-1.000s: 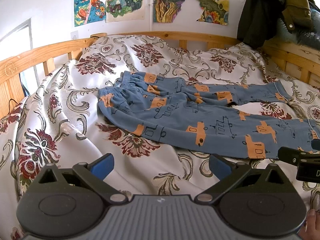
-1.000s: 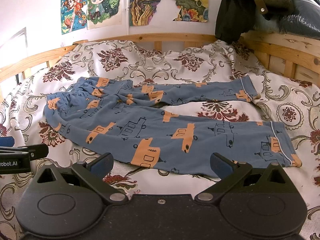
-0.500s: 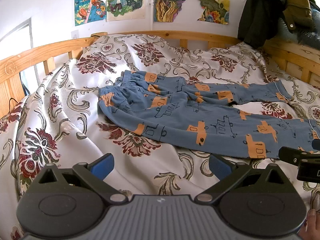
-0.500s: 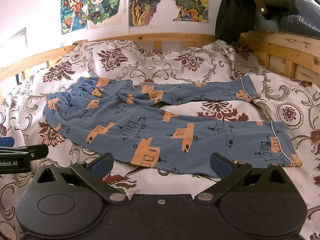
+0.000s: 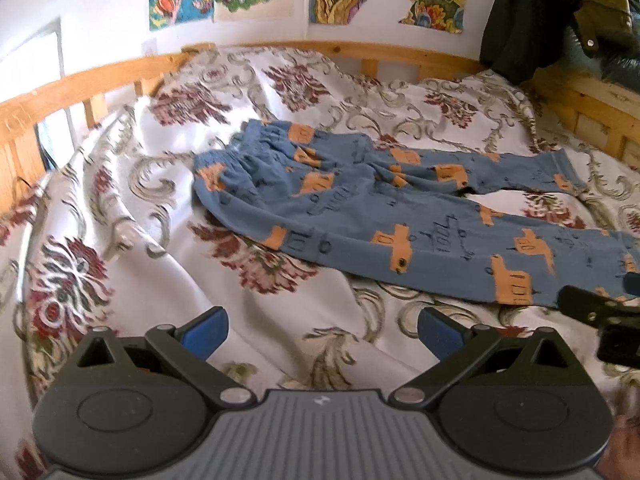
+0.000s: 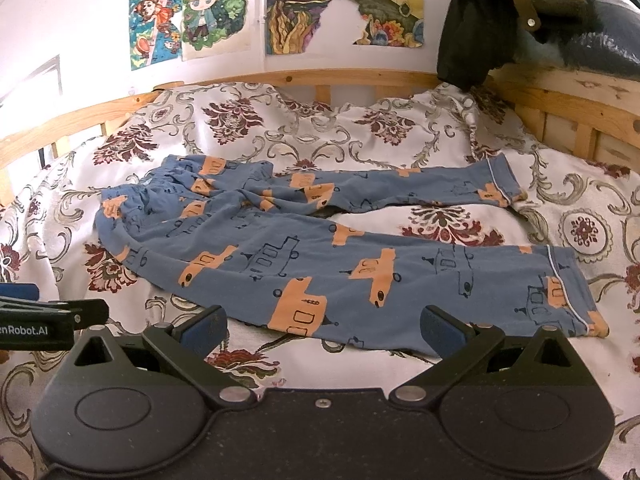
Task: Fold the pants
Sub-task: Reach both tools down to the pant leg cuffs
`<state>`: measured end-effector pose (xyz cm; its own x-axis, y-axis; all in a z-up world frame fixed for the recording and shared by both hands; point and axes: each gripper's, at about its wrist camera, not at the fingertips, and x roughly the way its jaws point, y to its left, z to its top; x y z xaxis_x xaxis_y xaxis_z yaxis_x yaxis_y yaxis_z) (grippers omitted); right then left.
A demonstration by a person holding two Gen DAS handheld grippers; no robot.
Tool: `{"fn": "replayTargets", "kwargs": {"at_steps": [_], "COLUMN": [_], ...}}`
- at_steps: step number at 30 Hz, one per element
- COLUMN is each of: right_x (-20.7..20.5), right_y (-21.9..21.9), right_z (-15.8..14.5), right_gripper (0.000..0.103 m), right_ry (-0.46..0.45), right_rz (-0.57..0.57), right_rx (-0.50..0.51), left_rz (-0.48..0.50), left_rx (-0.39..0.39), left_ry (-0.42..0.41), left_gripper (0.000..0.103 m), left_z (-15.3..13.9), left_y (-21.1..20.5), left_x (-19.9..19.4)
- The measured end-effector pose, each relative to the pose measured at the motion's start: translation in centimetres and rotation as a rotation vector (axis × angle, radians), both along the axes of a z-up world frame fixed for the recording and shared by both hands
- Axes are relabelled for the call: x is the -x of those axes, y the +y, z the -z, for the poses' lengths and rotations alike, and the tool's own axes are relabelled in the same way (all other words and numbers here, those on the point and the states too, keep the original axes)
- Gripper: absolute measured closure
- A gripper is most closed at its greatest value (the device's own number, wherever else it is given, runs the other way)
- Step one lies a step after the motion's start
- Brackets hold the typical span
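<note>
Left gripper (image 5: pixel 322 330) jaws spread, empty, low over quilt (image 5: pixel 132 280), nearer waistband. Pants (image 6: pixel 320 248) flat ahead, long axis left-right, waistband left, cuffs right. Right gripper (image 6: pixel 322 328) jaws spread, empty, at near leg's edge, closer to cuffs.

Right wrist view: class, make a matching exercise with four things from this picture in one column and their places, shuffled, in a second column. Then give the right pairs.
Things:
1. pants
2. posters
3. dark jacket
4. left tongs

Places:
A. hanging over the wooden bed frame at the far right corner
B. at the left edge of the picture, above the bedspread
C. on the wall behind the bed
D. spread flat on the bedspread, waistband to the left

Pairs: 1-D, 2-C, 3-A, 4-B
</note>
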<state>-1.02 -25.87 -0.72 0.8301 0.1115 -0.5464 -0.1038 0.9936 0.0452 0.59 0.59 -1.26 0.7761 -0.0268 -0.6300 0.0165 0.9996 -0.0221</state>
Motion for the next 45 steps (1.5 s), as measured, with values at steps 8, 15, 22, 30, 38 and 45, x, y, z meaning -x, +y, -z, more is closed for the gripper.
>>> {"fn": "replayTargets", "kwargs": {"at_steps": [8,15,22,30,38,45], "right_x": [-2.8,-11.1,-22.8,-34.8,-41.8,-46.3], "right_y": [-2.1,-4.1,-5.4,-7.0,-6.8,-8.0], "right_z": [-4.5,-13.8,-21.3,-11.4,-4.9,0.1], "right_gripper": [0.001,0.001,0.001,0.001,0.001,0.002], "right_ry": [-0.087,0.035,0.295,0.343,0.185,0.299], "right_rz": [-0.195,-0.365,-0.403,-0.468,-0.672,-0.784], "right_rx": [0.014,0.086,-0.149,-0.235,0.143,0.068], "left_rz": [-0.013,0.001,0.029,0.168,0.484,0.773], "left_rx": [0.228,0.457,0.506,0.113,-0.201,-0.175], "left_ry": [0.043,0.053,-0.029,-0.037,0.027,0.314], "left_gripper": [0.000,0.000,0.000,0.000,0.000,0.000], "left_z": [-3.7,-7.9,-11.3,-9.5,-5.4,-1.0], "left_y": [2.9,4.9,7.0,3.0,-4.0,-4.6], "left_x": [-2.2,-8.6,-17.4,-29.2,-40.0,-46.0]}}
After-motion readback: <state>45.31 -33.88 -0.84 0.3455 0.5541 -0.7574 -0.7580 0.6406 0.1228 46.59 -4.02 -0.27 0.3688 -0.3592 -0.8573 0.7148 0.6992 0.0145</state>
